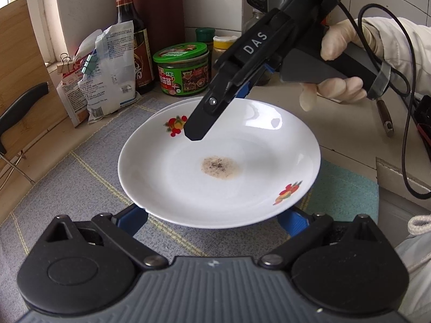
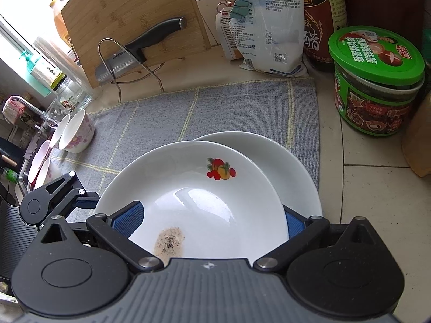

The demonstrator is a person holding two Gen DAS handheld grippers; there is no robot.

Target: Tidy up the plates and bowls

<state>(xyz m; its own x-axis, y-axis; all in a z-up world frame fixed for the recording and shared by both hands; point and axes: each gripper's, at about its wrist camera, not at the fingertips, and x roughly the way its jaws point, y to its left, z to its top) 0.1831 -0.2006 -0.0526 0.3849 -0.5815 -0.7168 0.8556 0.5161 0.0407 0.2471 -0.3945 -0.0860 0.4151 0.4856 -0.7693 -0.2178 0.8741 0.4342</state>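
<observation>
Two tools are seen at one white plate [image 1: 188, 175]. The left tool [image 1: 214, 223] is held wide open, level with the desk. Its blue pads [image 1: 134, 220] are spread at either side of the near rim, and their tips are hidden under that rim. Whether the rim is touched by them cannot be told.

The right tool [image 2: 211, 220] is also spread wide and is turned on its side at the far rim. One finger is held above the plate's inner slope, and the other pad [image 2: 295, 223] is set below the rim, between this plate and a second plate [image 2: 282, 161]. No firm grip is shown. The right tool's handle is gripped by a gloved hand [image 1: 336, 53].

The plate is marked with two fruit prints, and a brown speckled stain [image 1: 221, 167] is seen at its centre. It is laid partly over the second plate, offset toward the left tool. Both plates are placed on a grey checked mat [image 2: 215, 107] on the desk [image 2: 371, 175].

Beyond the mat, a green-lidded jar [image 2: 377, 80], a dark bottle [image 2: 320, 27] and a clipped bag [image 2: 269, 35] are stood near the wall. A knife [image 2: 134, 51] is hung on a wire rack in front of a board [image 2: 129, 8]. Flowered bowls [image 2: 75, 132] are tipped on their sides at the mat's edge by the sink.
</observation>
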